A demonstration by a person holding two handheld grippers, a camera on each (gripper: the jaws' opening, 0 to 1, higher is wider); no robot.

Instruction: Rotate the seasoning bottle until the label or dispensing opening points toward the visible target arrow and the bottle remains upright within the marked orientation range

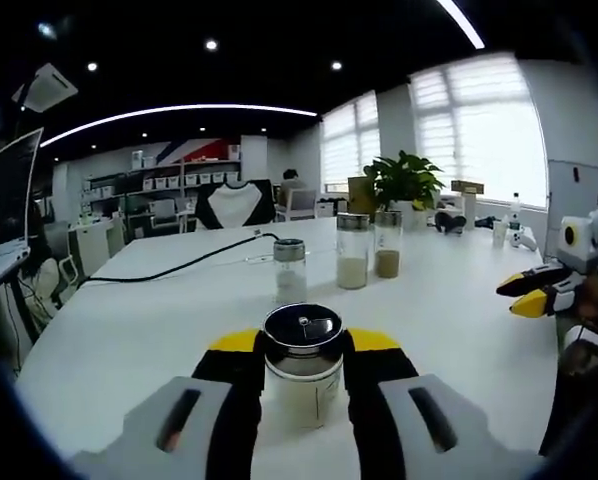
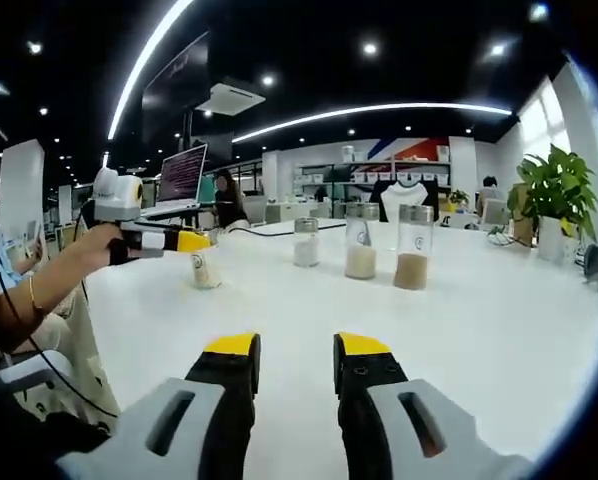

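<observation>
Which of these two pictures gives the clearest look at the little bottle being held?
The left gripper view: the seasoning bottle sits close up between that gripper's yellow-tipped jaws, its metal lid and pale contents plain. The right gripper view shows the bottle small and far off, partly hidden by the left gripper holding it on the white table.

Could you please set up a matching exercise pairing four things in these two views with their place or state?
Things:
1. left gripper
2. right gripper
3. potted plant
4. black cable

Place or state:
A. trails across the white table
B. stands at the table's far edge, near the windows
C. jaws on either side of the seasoning bottle
D. jaws apart, nothing between them

Pairs: 1-C, 2-D, 3-B, 4-A
</observation>
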